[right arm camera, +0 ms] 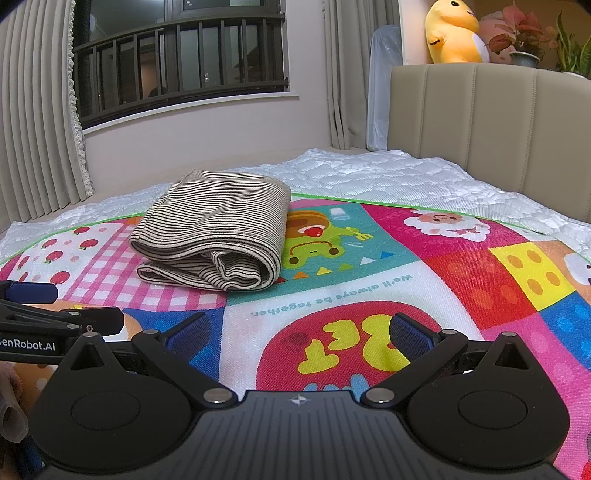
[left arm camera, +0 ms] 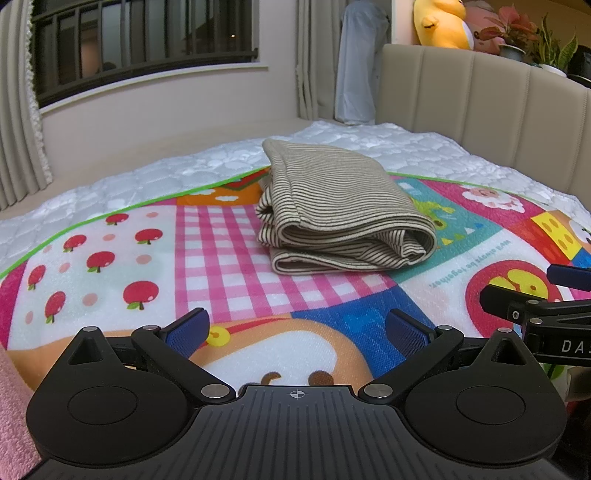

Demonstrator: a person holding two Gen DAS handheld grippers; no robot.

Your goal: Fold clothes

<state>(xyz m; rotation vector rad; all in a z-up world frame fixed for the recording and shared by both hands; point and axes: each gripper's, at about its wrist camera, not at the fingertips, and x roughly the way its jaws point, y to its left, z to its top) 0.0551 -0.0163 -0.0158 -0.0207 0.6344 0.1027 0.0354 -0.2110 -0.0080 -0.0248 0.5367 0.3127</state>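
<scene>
A striped beige garment (left arm camera: 340,210) lies folded in a thick stack on the colourful play mat (left arm camera: 207,251), near the mat's far edge. In the right wrist view the same folded garment (right arm camera: 214,240) sits left of centre on the mat (right arm camera: 406,273). My left gripper (left arm camera: 295,332) hovers open over the mat's near part, well short of the garment, with nothing between its blue pads. My right gripper (right arm camera: 301,334) is open too, empty, to the right of the left one. Each gripper shows at the edge of the other's view: the right one (left arm camera: 535,295), the left one (right arm camera: 40,306).
The mat covers a white quilted mattress (left arm camera: 129,181). A beige padded headboard (left arm camera: 480,107) rises on the right, with a yellow plush toy (left arm camera: 439,22) and potted plants (left arm camera: 517,33) on top. Curtains and a barred window (left arm camera: 140,40) stand behind. Pink cloth (left arm camera: 14,417) lies at the near left.
</scene>
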